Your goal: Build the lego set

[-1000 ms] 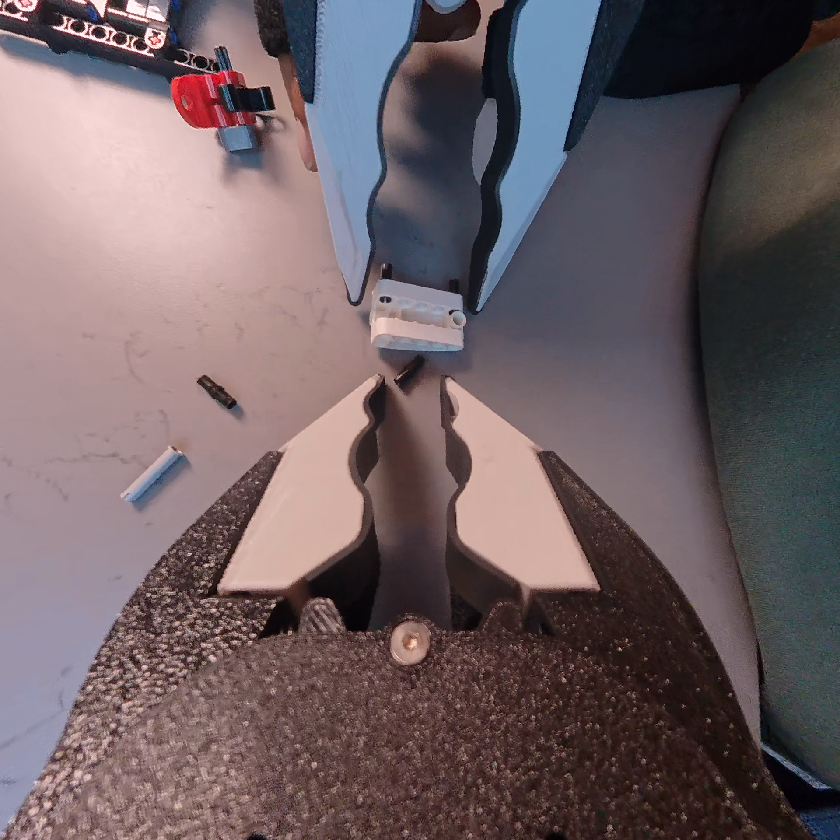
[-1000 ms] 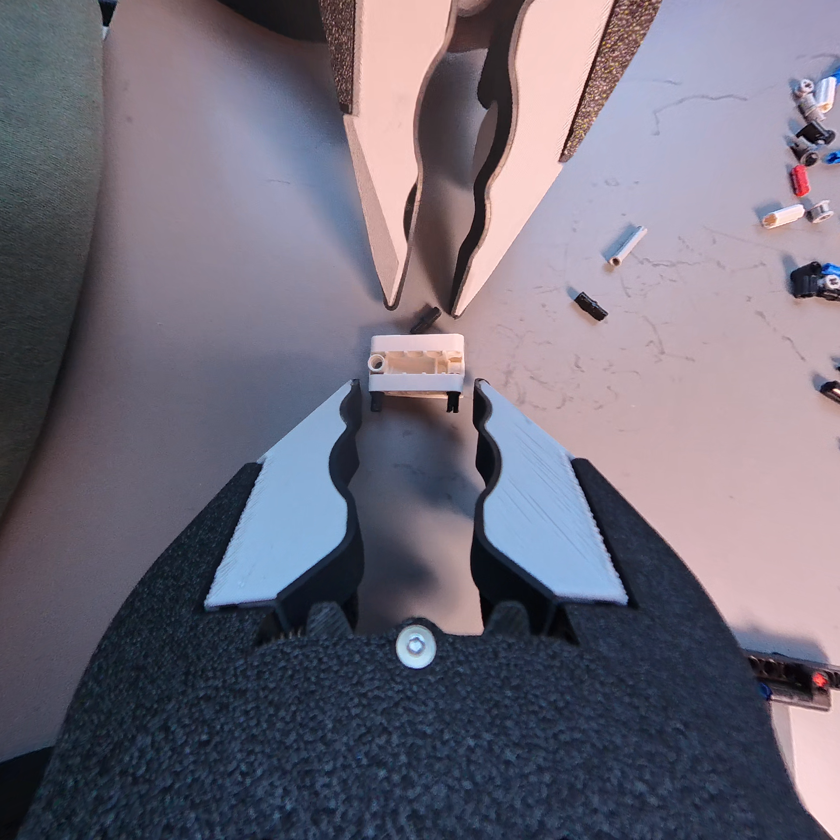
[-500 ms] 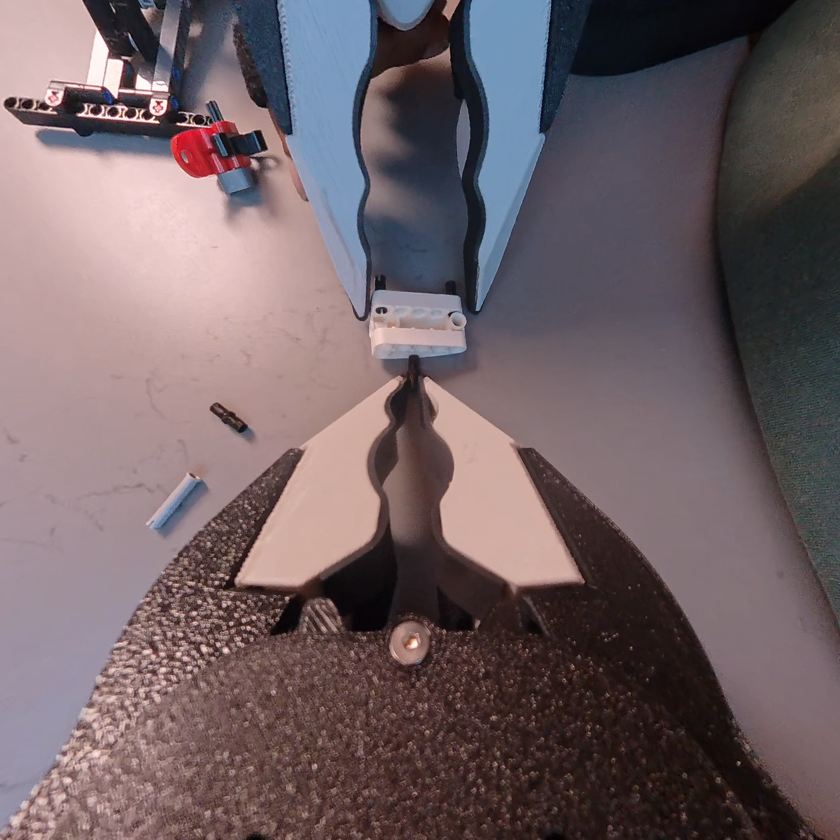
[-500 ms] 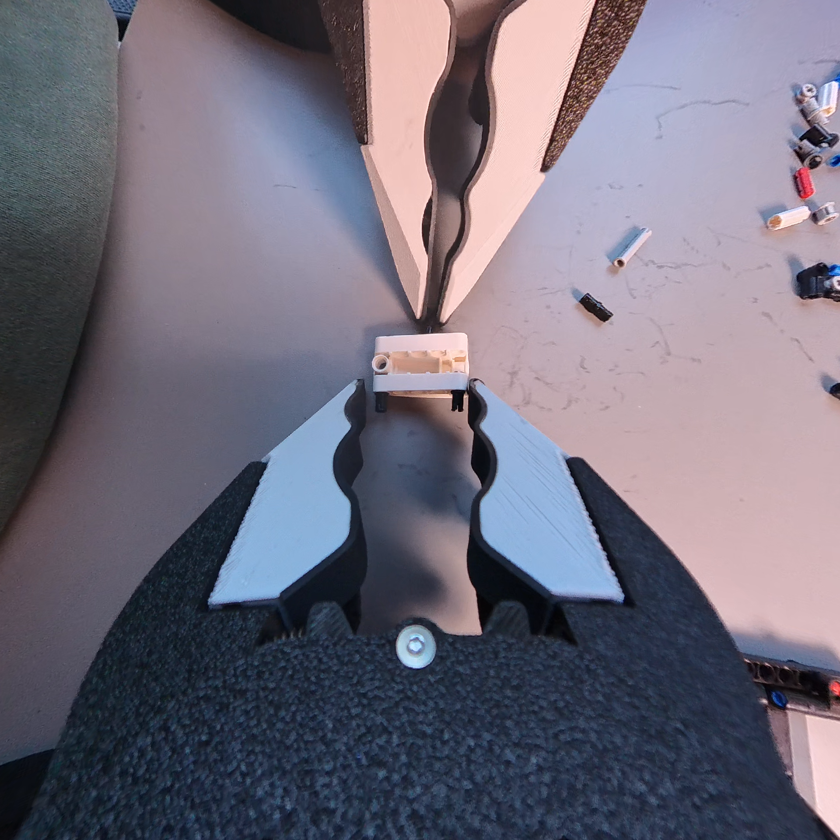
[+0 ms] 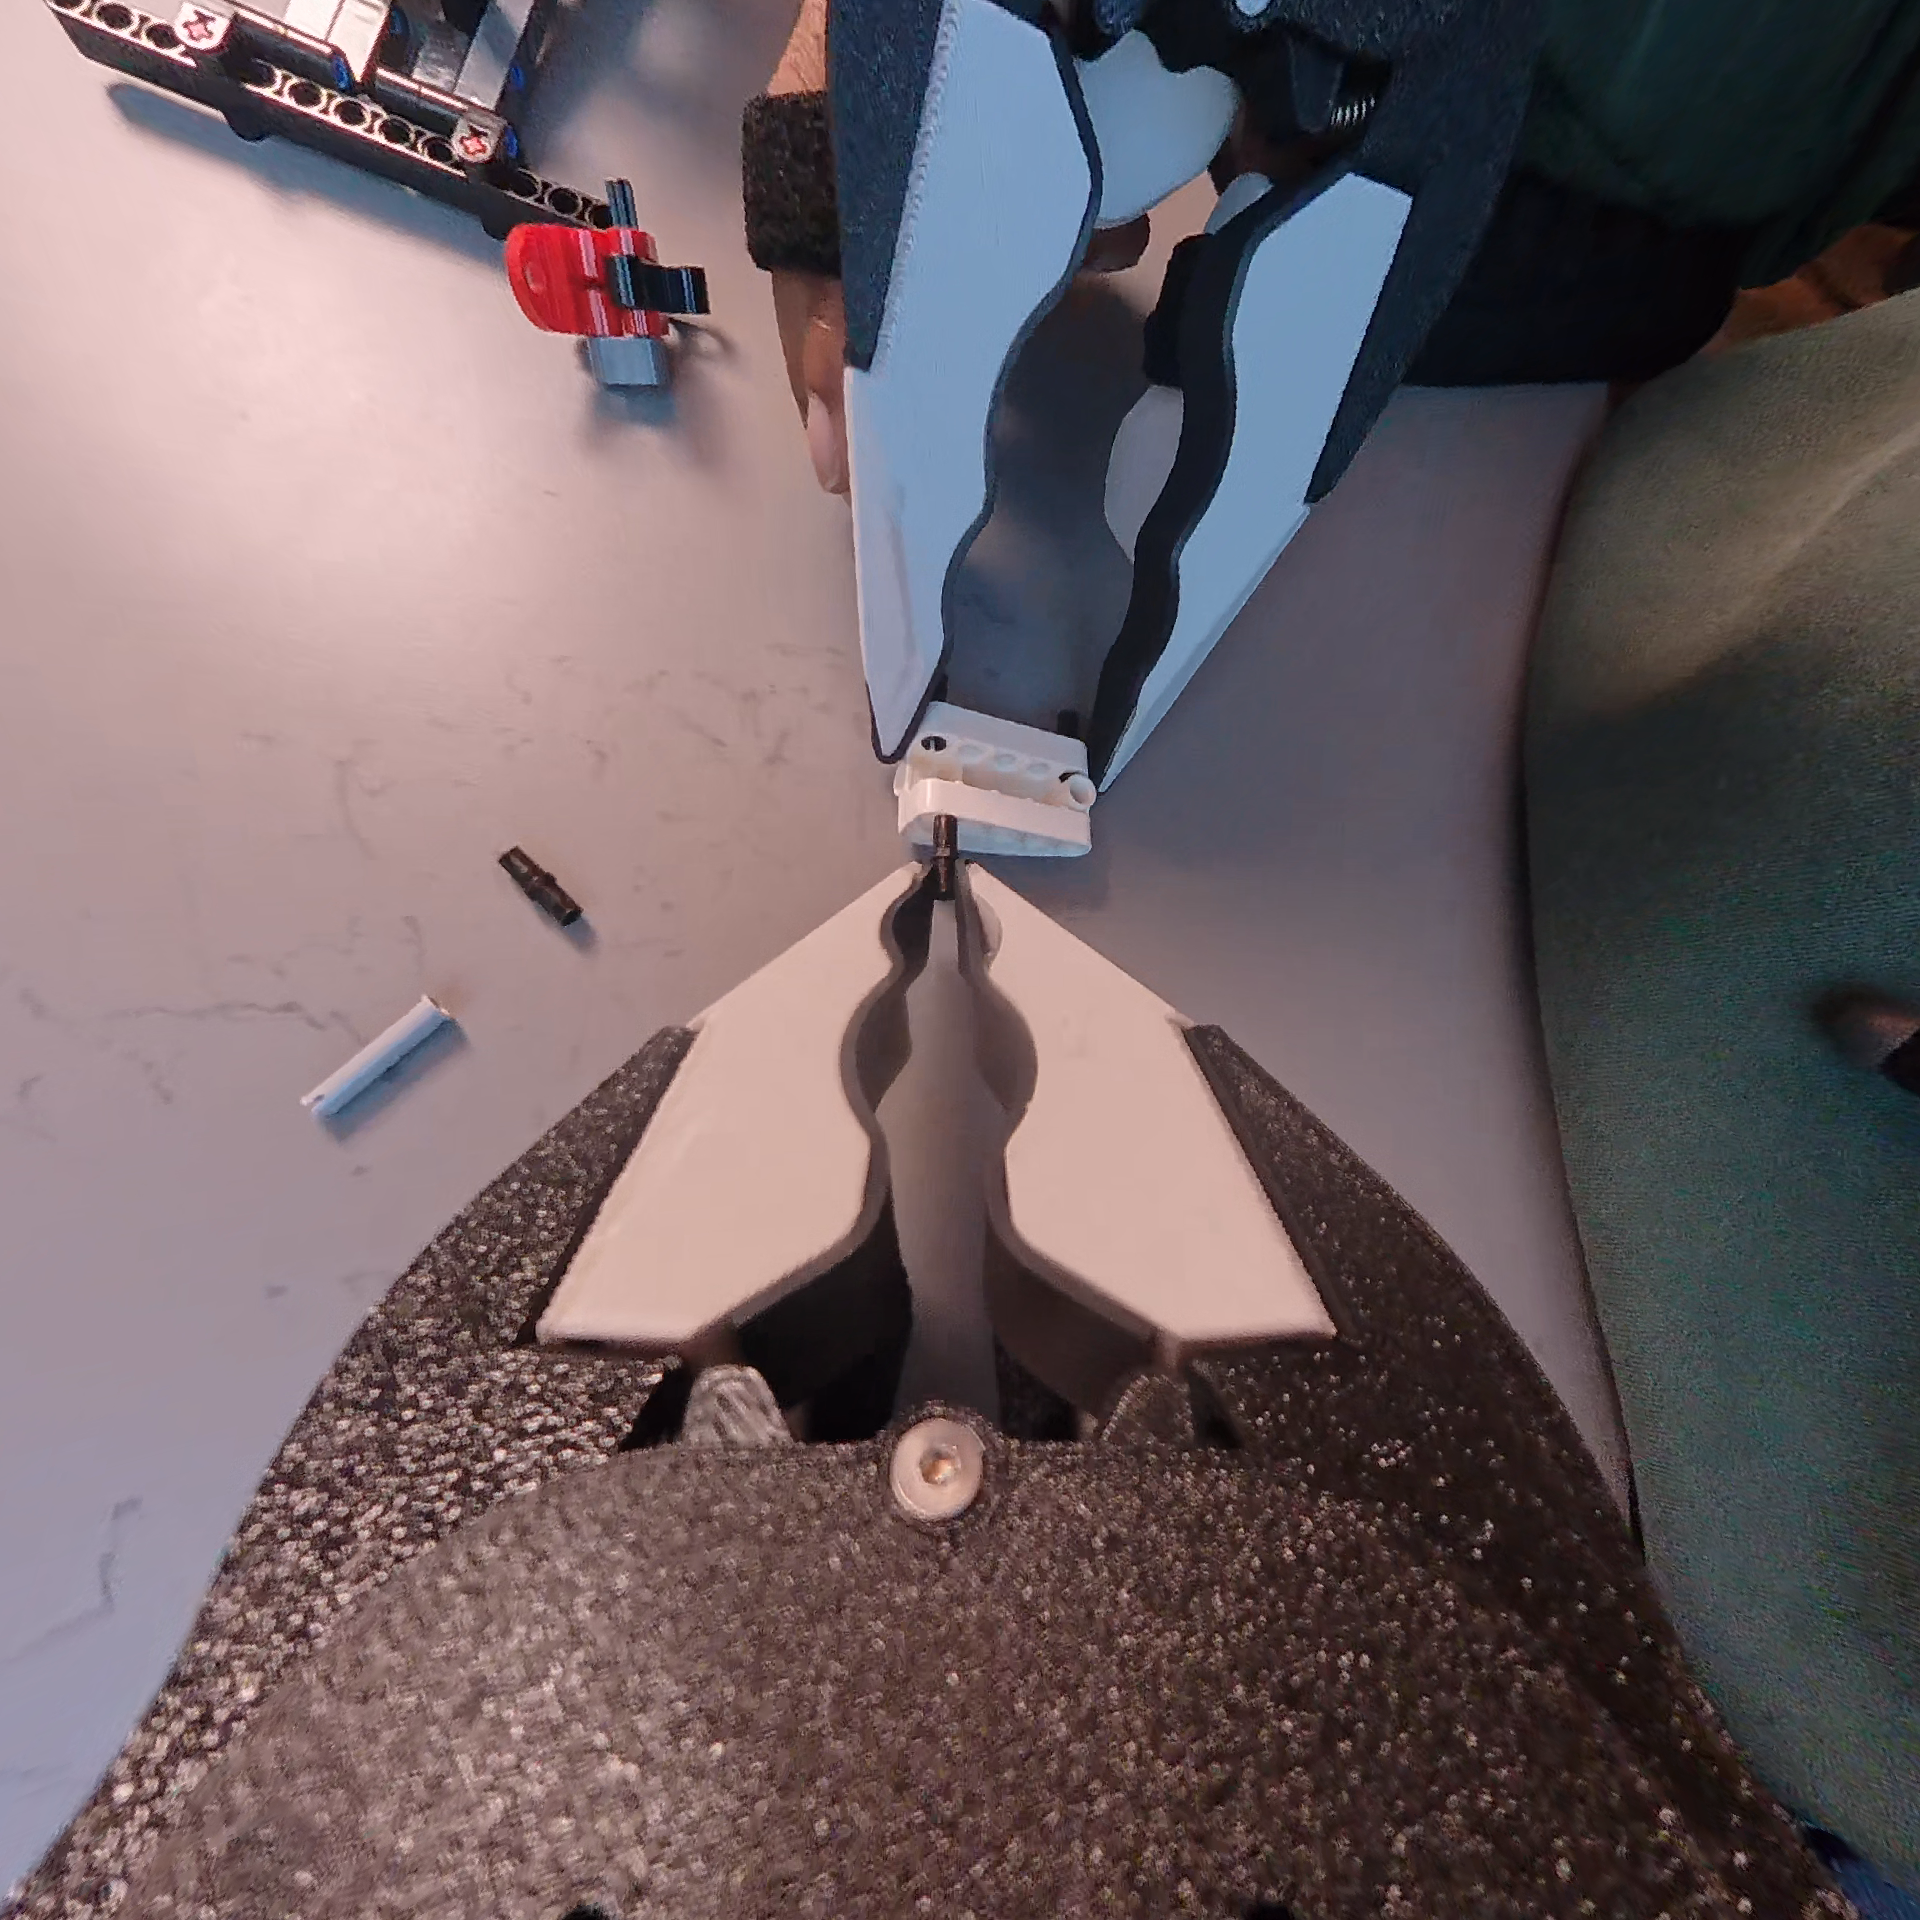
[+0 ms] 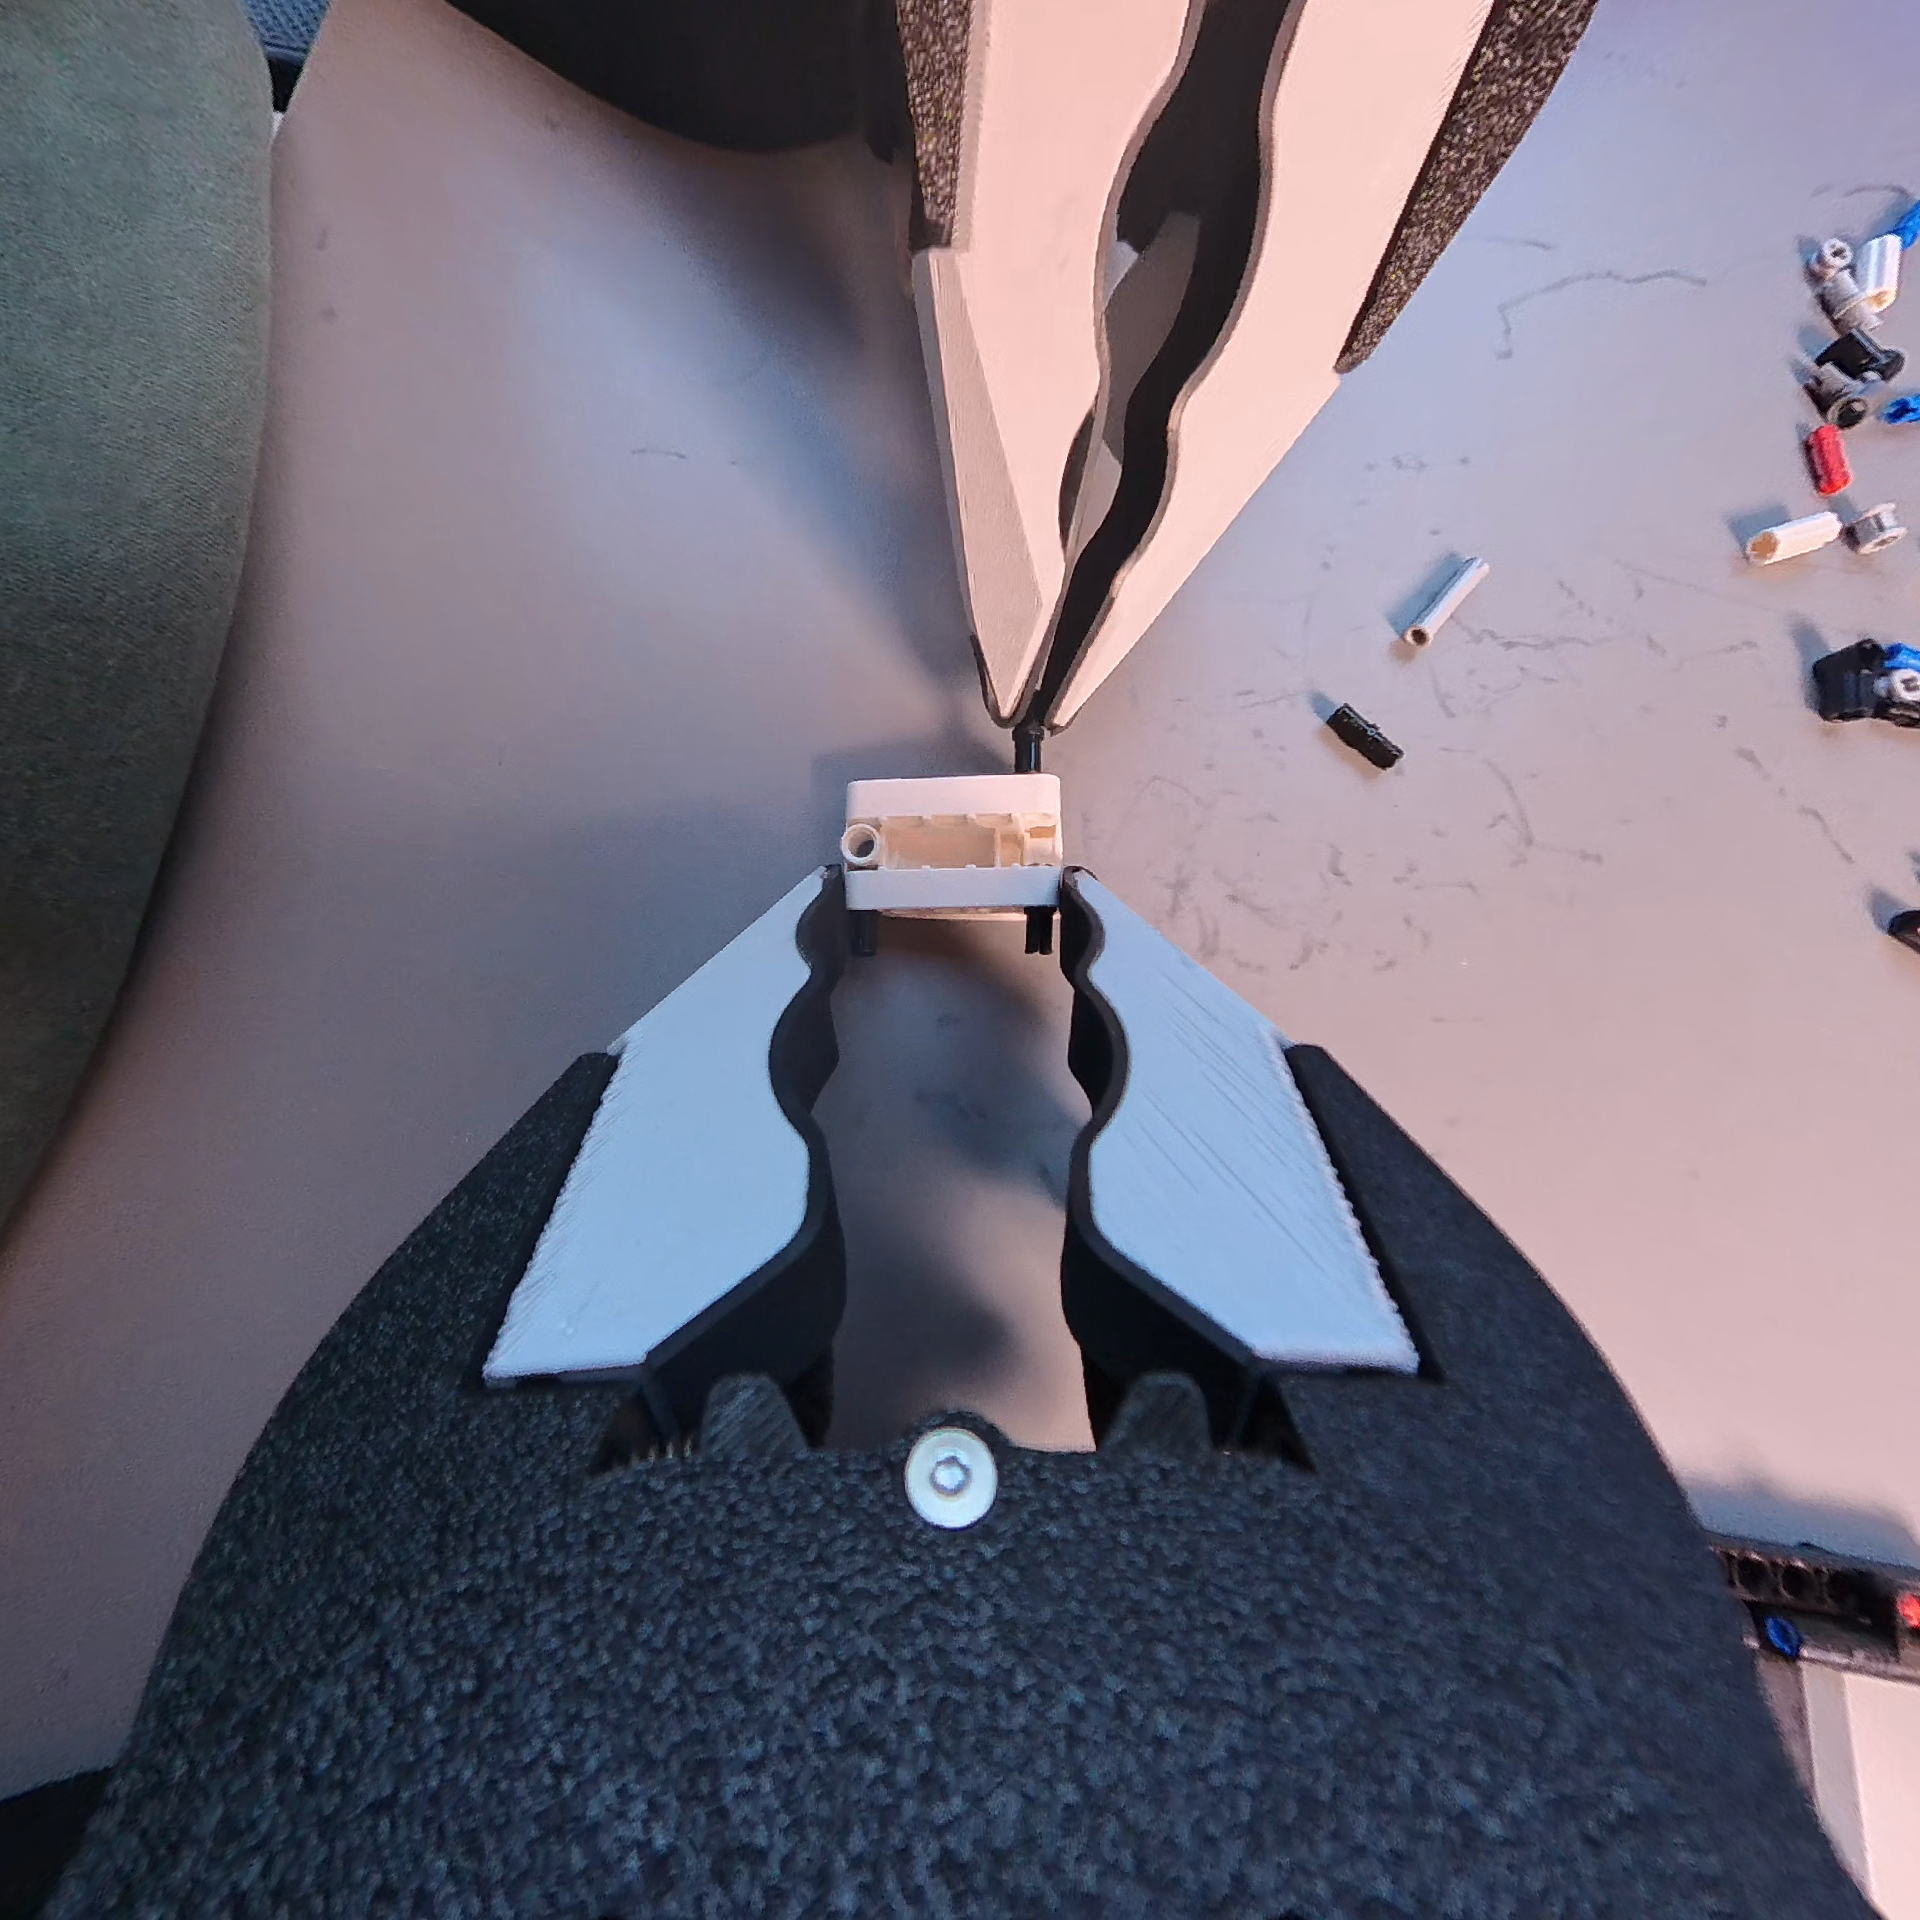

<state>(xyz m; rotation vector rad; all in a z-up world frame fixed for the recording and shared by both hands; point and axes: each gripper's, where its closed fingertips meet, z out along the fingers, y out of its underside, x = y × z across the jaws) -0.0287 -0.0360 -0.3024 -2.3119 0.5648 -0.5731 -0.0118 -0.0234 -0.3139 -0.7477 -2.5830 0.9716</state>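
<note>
Left tool (image 5: pixel 940 896) pinching black pin (image 5: pixel 941 842), right tool (image 6: pixel 954 896) clamping white block (image 6: pixel 951 831); align squarely with hole, press gently.

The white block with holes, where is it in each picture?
Left wrist view: white block, above middle, at the far gripper's tips.
Right wrist view: white block, just above middle, between that camera's own jaws.
Shared landmark: loose black pin on the table.

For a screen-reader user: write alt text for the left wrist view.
The left gripper, shut on a small black connector pin, presses it against a white rectangular lego block held by the right gripper. A loose black pin and white tube lie on the grey table.
</note>
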